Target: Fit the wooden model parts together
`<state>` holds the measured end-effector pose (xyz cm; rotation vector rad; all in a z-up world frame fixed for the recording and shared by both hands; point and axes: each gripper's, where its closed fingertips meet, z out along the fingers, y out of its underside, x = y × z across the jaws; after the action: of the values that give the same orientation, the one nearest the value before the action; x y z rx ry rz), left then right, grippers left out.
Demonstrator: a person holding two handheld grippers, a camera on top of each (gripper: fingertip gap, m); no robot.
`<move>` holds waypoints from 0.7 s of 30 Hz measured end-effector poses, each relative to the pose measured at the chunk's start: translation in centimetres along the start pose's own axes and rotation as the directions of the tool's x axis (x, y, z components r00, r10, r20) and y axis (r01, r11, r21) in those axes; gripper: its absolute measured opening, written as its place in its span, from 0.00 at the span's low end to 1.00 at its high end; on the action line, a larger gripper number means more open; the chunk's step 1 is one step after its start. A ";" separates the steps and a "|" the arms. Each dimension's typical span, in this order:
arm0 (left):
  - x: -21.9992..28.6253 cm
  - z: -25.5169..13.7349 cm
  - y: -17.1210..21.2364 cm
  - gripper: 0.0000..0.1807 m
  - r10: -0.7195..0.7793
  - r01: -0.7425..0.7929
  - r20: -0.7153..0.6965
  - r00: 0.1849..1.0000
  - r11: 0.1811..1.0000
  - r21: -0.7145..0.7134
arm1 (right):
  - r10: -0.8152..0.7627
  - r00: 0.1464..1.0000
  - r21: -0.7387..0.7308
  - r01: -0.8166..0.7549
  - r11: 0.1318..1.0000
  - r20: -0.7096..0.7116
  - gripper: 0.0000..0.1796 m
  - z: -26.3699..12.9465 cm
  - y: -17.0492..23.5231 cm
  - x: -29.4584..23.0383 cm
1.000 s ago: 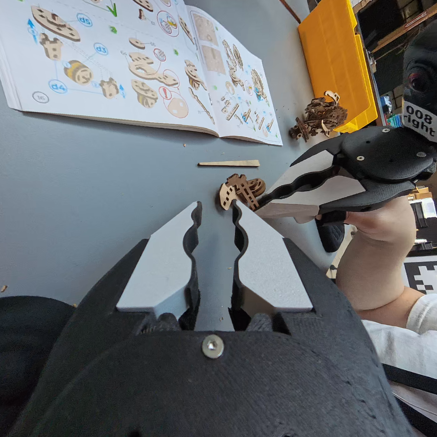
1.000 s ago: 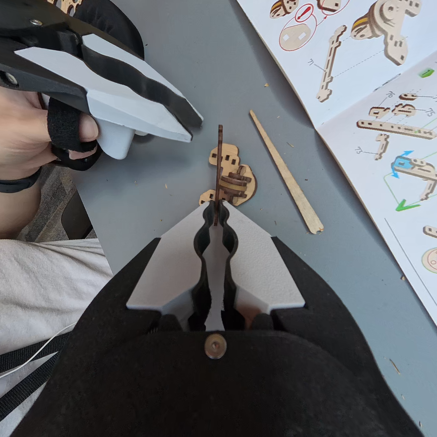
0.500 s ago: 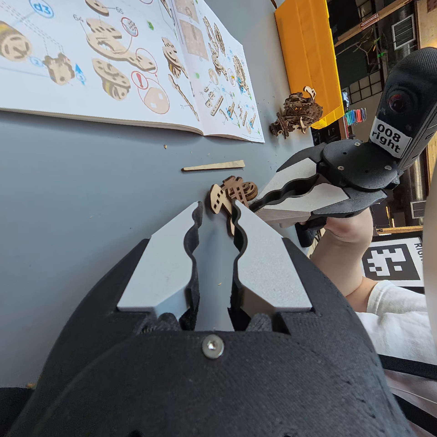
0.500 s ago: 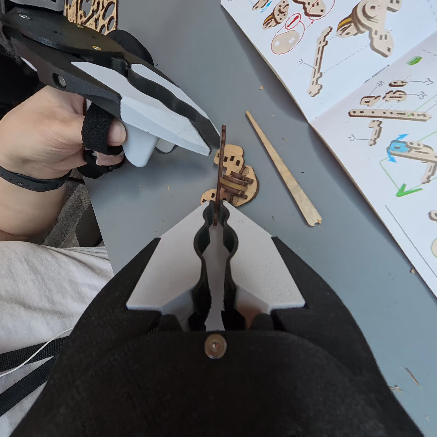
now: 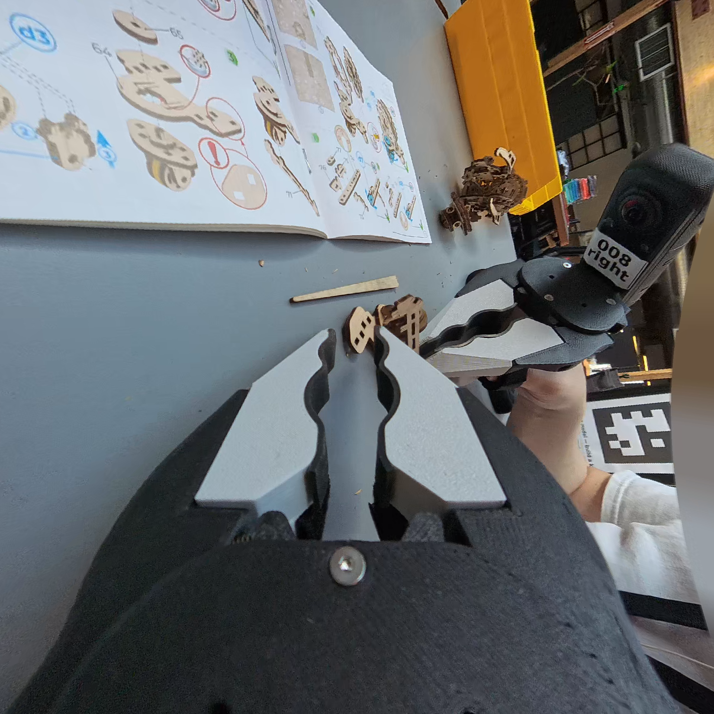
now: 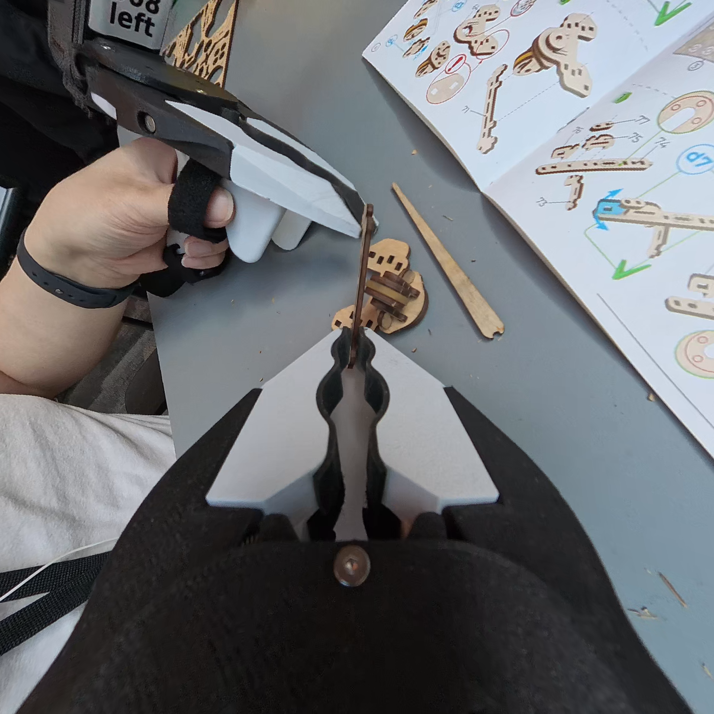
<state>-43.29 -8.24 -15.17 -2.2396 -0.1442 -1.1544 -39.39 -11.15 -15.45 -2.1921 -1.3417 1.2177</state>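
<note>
My right gripper (image 6: 353, 336) is shut on a thin dark wooden plate (image 6: 361, 278), seen edge-on and standing upright, with a small stack of wooden discs (image 6: 392, 293) fitted to its right side. A light flat slotted piece (image 6: 388, 253) lies on the grey table under it. My left gripper (image 5: 356, 337) is open and empty, with its fingertips just short of the slotted piece (image 5: 359, 332) and the dark part (image 5: 402, 320). In the right wrist view the left gripper (image 6: 357, 224) touches the plate's top end. The right gripper (image 5: 429, 347) comes in from the right.
A tapered wooden stick (image 6: 448, 262) lies right of the parts. An open instruction booklet (image 5: 193, 116) lies beyond. A partly built wooden model (image 5: 483, 193) stands by a yellow bin (image 5: 498, 89). A cut-out wooden sheet (image 6: 204, 38) lies far left. The table edge (image 6: 162, 367) is close on the left. From the left gripper's tips to the tapered wooden stick (image 6: 448, 262) is close to 4 centimeters. It turns up in the left wrist view (image 5: 370, 288) as well.
My left gripper has moved in toward the held plate until its tip meets the plate's top end. My right gripper has kept its grip and stayed nearly still.
</note>
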 end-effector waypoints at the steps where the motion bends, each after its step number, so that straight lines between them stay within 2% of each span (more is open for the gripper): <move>1: 0.0 0.1 0.1 0.09 0.021 -0.021 0.016 1.000 1.000 -0.007 | 0.004 1.000 0.008 -0.004 1.000 0.003 0.02 0.0 0.0 0.0; 8: 0.4 1.1 -0.1 0.09 0.018 -0.019 -0.006 1.000 0.999 -0.037 | 0.110 0.990 0.053 -0.114 0.992 0.084 0.02 -0.2 0.1 0.3; 15: 1.1 1.7 0.5 0.08 0.045 -0.049 -0.044 0.998 0.995 -0.091 | 0.011 1.000 0.089 -0.013 0.996 0.026 0.01 -0.9 -0.1 0.3; 21: 1.9 1.9 1.7 0.07 0.035 -0.043 -0.067 0.997 0.991 -0.123 | 0.053 0.997 0.159 -0.062 0.985 0.060 0.01 -1.6 -0.7 0.1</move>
<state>-40.17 -8.88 -15.39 -2.2983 -0.0019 -1.2442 -38.53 -10.45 -14.11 -2.1121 -1.1628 1.3666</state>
